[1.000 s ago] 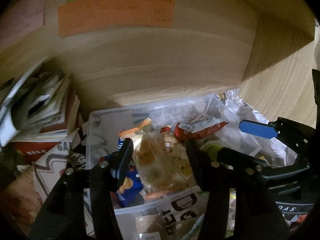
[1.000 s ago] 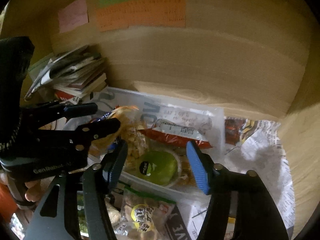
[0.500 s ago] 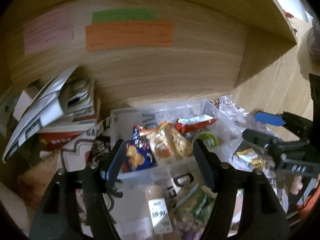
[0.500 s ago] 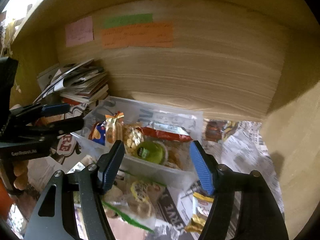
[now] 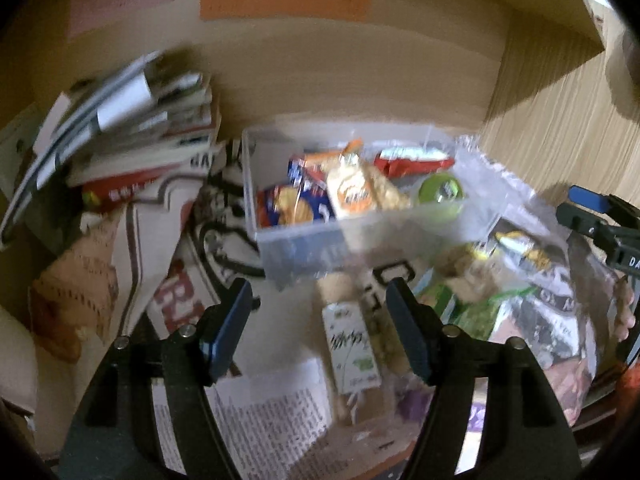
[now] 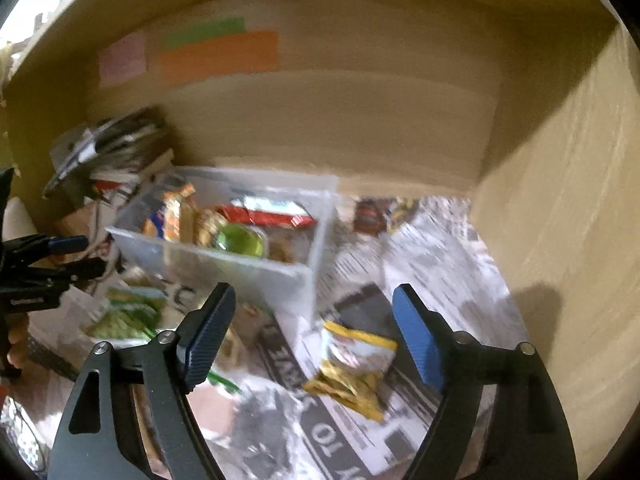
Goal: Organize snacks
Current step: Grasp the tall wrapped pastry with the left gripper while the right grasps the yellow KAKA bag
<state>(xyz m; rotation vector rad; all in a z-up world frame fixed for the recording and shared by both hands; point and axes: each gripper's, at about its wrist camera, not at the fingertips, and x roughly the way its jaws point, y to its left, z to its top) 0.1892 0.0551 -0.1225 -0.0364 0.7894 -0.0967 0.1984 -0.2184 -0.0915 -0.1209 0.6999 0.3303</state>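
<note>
While both hang wide open, each gripper (image 5: 320,324) (image 6: 312,336) holds nothing.

A clear plastic bin (image 6: 224,256) sits mid-frame, packed with snacks — a red wrapper (image 6: 268,216), a green-lidded cup (image 6: 240,240), a blue cracker bag (image 5: 296,204). Below it lie loose packets — a yellow one (image 6: 352,364) lower centre, green ones (image 6: 128,312) lower left.

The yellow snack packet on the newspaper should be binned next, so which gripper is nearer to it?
Right. The right gripper hangs open around the yellow snack packet; the left gripper is off beyond the bin's far side.
</note>
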